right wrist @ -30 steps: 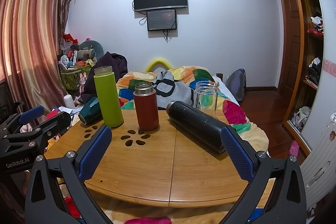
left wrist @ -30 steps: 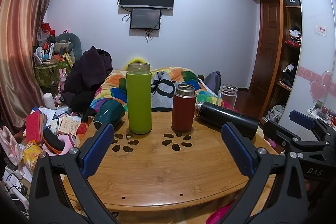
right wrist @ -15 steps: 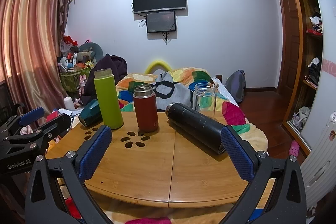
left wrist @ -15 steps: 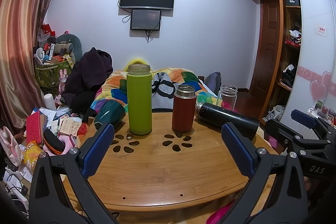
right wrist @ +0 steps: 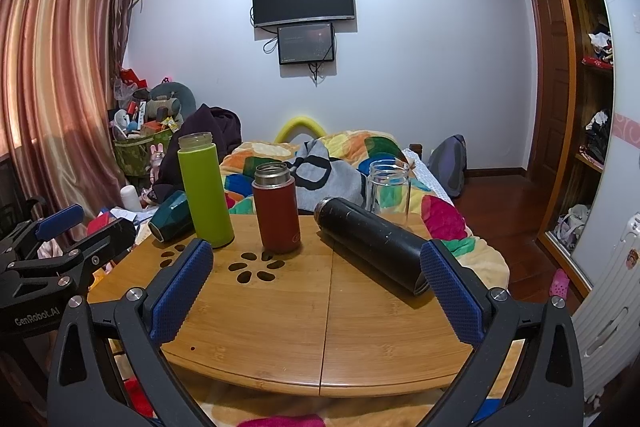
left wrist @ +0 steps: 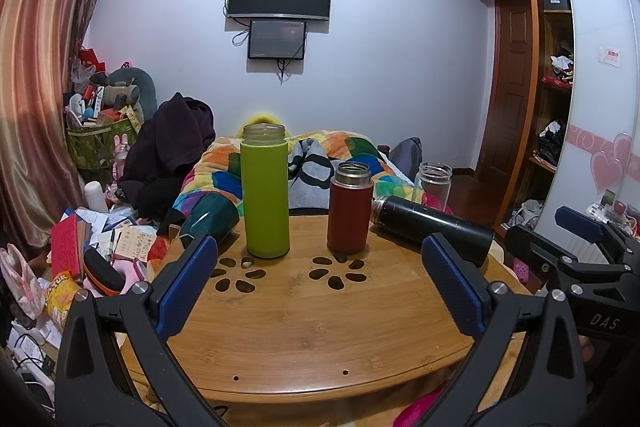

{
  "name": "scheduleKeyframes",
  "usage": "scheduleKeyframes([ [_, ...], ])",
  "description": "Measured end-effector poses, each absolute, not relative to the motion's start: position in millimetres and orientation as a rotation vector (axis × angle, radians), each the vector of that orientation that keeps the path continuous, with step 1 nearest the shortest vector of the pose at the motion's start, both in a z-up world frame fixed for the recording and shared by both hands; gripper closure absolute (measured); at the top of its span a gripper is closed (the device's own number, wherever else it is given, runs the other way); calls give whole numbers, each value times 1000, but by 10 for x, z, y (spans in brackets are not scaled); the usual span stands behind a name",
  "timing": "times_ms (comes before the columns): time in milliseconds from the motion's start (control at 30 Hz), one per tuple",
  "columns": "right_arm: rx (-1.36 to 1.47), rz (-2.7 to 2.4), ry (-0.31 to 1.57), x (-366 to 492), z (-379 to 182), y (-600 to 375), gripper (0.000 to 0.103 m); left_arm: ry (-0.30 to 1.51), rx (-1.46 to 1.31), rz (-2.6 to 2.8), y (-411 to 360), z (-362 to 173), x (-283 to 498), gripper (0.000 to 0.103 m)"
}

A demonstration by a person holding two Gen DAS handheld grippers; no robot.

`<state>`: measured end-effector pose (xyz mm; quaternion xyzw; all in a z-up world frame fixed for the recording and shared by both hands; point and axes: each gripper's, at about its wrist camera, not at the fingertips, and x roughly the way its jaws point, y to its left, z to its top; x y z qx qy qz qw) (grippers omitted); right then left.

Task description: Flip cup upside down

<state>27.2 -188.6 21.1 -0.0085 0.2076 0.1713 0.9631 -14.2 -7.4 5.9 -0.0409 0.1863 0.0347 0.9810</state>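
Right wrist view showed us the black flask (right wrist: 372, 245) lying on its side on the wooden table (right wrist: 280, 315).
We held both the right gripper (right wrist: 316, 291) and the left gripper (left wrist: 320, 285) spread wide, empty, short of it; only the left view showed its steel mouth.

Five cups share the wooden table (left wrist: 304, 339). A tall lime-green bottle (left wrist: 265, 191) stands upright, mouth open, at about eleven o'clock. Just right of it stands a shorter dark-red flask (left wrist: 349, 207) with a steel neck, also upright. A black flask (right wrist: 370, 249) lies on its side at two o'clock, mouth toward the red one. Behind it a clear glass jar (right wrist: 387, 193) stands upright. At ten o'clock a teal cup (right wrist: 172, 215) lies tipped over at the table's edge.
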Motion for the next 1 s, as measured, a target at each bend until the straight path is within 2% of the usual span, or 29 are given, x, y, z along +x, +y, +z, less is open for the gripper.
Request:
scheduleKeyframes([
  [233,-20,322,418,314,241,-1938,0,381,-94,48,-25,65,-32,0],
  [467,14,299,442,452,174,-2096,0,338,4,160,106,37,483,0],
  [800,45,285,487,627,-37,-2269,0,543,-15,209,551,-342,1705,0],
  [1000,58,286,518,748,-152,-2342,0,566,-73,198,681,-487,2014,1],
])
